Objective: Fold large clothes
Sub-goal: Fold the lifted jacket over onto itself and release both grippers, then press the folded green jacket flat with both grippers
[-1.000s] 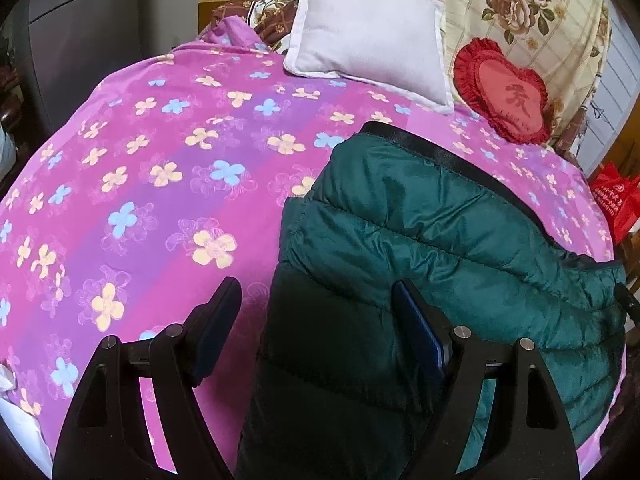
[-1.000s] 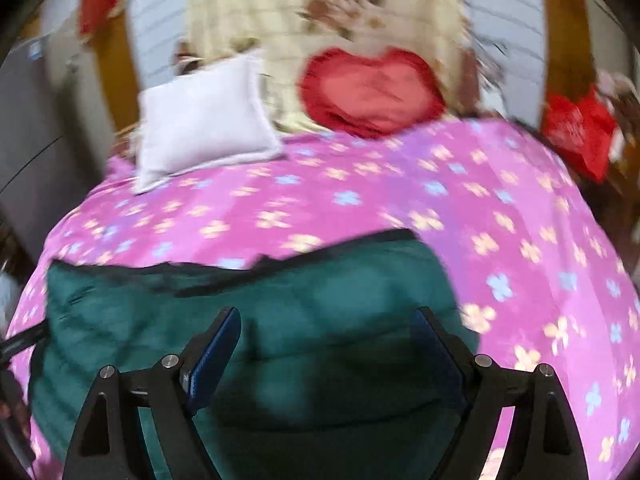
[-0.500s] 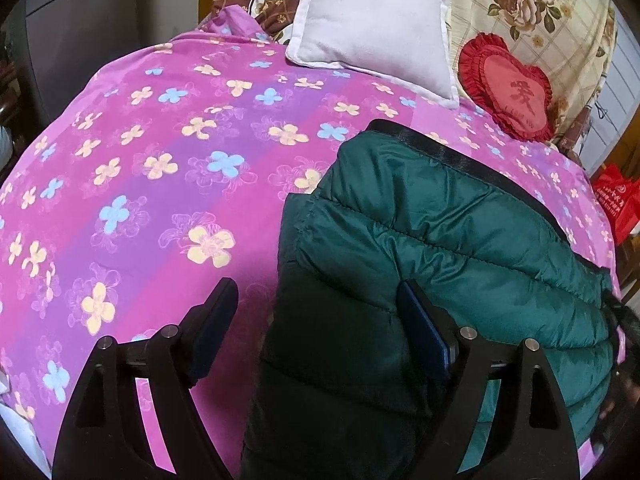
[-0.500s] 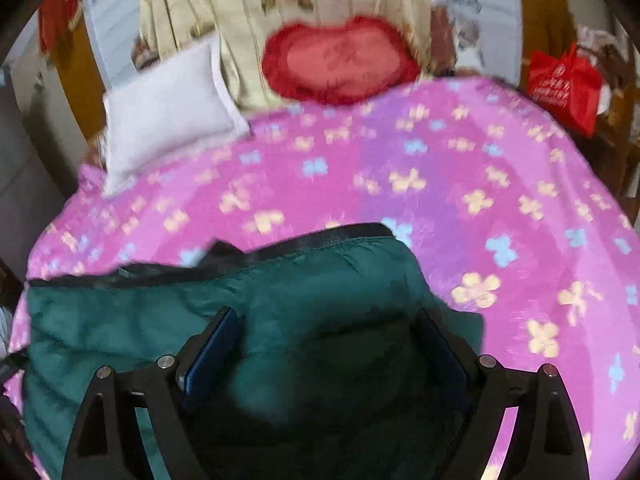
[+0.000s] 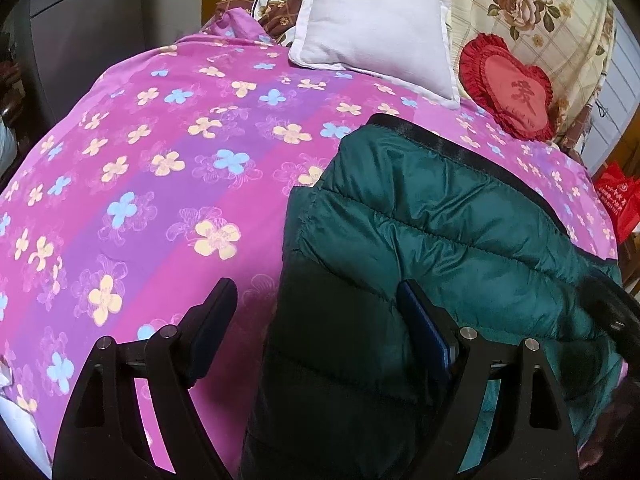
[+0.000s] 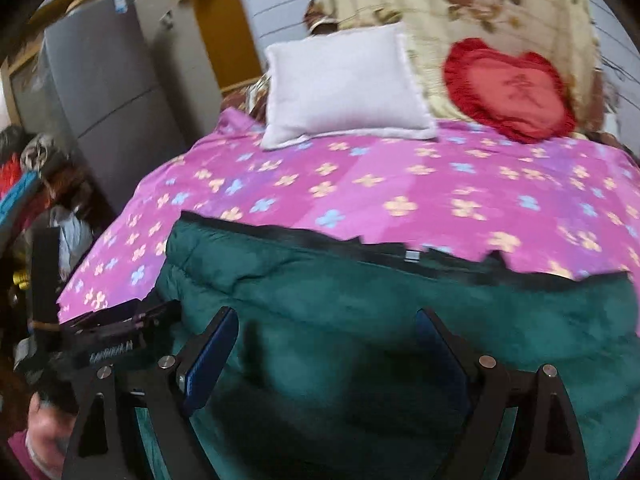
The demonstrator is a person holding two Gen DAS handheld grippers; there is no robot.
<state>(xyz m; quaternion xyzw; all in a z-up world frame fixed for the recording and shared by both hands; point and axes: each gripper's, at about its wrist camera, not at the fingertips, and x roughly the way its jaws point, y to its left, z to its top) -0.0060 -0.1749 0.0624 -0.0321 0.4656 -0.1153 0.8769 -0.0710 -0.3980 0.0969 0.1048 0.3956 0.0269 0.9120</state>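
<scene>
A dark green quilted puffer jacket [image 5: 440,240] lies folded on a pink flowered bedspread [image 5: 160,160]; a black zipper edge runs along its far side. My left gripper [image 5: 316,324] is open and straddles the jacket's left edge, holding nothing. In the right wrist view the jacket [image 6: 380,300] fills the lower frame. My right gripper [image 6: 324,344] is open just above the jacket and holds nothing. The left gripper's body [image 6: 108,332] shows at the left of that view, beside the jacket's left edge.
A white pillow [image 5: 376,28] and a red heart cushion [image 5: 508,88] lie at the bed's head against a floral blanket [image 5: 532,4]. A grey cabinet [image 6: 104,92] stands left of the bed. A red bag [image 5: 620,204] sits off the bed's right side.
The right gripper has swung left over the jacket, so its view now shows the cabinet and the left gripper. The left gripper has barely moved. Both stay open.
</scene>
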